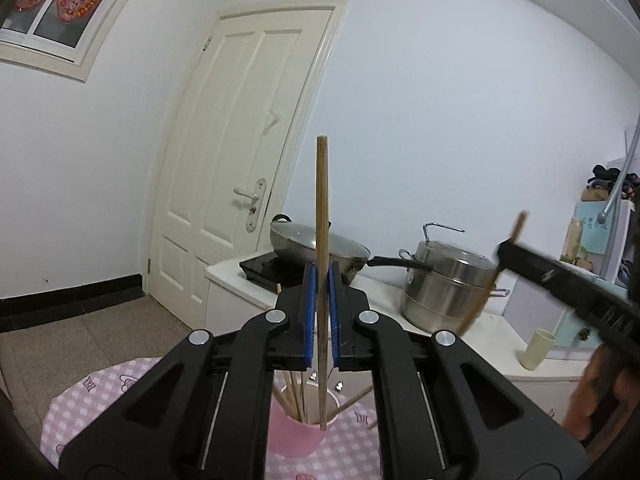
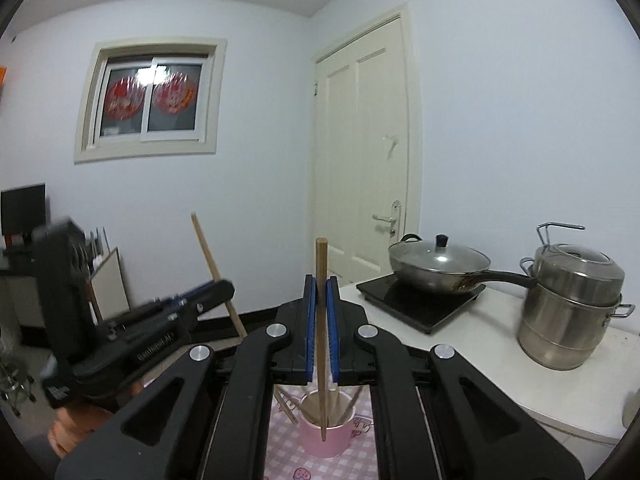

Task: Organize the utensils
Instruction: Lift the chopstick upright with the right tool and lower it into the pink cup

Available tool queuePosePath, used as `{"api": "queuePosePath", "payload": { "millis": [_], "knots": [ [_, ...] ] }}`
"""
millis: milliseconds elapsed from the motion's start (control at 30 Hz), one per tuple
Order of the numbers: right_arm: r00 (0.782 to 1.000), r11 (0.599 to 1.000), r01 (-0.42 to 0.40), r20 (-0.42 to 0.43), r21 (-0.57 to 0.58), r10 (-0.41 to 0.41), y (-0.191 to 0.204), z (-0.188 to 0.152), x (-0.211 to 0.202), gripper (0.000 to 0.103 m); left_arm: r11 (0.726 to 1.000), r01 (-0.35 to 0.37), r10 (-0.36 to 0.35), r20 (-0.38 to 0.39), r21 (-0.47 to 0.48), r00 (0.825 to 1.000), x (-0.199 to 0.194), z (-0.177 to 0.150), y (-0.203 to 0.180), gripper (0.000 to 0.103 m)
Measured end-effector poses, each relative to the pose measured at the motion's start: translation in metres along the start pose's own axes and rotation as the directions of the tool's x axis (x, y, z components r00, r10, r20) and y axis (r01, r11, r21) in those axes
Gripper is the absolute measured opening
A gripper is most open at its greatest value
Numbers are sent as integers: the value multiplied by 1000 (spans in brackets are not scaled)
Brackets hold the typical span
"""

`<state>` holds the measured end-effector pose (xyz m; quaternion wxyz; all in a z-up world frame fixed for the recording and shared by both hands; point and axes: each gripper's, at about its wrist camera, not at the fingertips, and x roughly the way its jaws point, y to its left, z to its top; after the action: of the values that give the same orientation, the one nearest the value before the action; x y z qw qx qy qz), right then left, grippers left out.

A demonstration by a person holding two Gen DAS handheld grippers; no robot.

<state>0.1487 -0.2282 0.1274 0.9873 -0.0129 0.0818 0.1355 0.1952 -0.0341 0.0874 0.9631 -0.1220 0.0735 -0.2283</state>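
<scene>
Both grippers clamped on one chopstick each, upright: L gripper [image 1: 321, 300] on chopstick [image 1: 322, 208], R gripper [image 2: 321, 308] likewise, above pink cup [image 1: 296, 436]. Risk: I bump sticks already inside, tipping cup.

Left gripper [image 1: 322, 280]: we see matt black plastic arms, ridged blue pads, bright metal pivot caps.
Chopstick [image 1: 322, 264]: we take it for bare wood, matt, fine grain.
Right gripper [image 2: 321, 292]: we see the same matt black plastic and blue pads.
Second chopstick [image 2: 321, 320]: wood, a darker brown, dull.
Pink cup [image 2: 326, 438]: we find it smooth, faint sheen.
Tablecloth [image 1: 100, 396]: pink check, looks like soft cloth.
Steamer pot [image 2: 568, 312]: polished metal, glossy.
Wok [image 2: 436, 270]: metal, glass lid.
Hob [image 2: 416, 300]: black, glossy.
Counter [image 2: 500, 360]: white, smooth.
</scene>
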Motion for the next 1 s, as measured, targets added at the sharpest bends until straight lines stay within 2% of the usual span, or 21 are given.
{"api": "queuePosePath", "payload": {
  "millis": [233, 367, 600, 667, 767, 933, 1000],
  "knots": [
    [999, 998, 45, 16, 42, -45, -28, -1, 6, 4, 1000, -27, 27, 17, -4, 999, 24, -16, -7, 6],
    [993, 994, 105, 51, 36, -107, -33, -12, 18, 4, 996, -70, 68, 34, 46, 997, 36, -25, -15, 6],
    [995, 991, 49, 82, 124, -60, -49, -40, 51, 4, 991, -98, 95, 34, 91, 995, 52, -44, -17, 6],
    [997, 990, 23, 76, 139, -34, -51, -47, 61, 4, 991, -96, 95, 13, 93, 995, 58, -47, -15, 6],
    [999, 989, -4, 53, 149, -4, -54, -54, 73, 4, 990, -103, 104, -9, 100, 995, 64, -56, -12, 6],
    [999, 978, -21, -40, 207, 30, -63, -77, 96, 4, 991, -91, 99, -73, 100, 992, 75, -71, -8, 6],
    [999, 972, -32, -31, 235, 40, -66, -83, 95, 4, 992, -84, 93, -99, 97, 991, 78, -75, -6, 7]
  ]
}}
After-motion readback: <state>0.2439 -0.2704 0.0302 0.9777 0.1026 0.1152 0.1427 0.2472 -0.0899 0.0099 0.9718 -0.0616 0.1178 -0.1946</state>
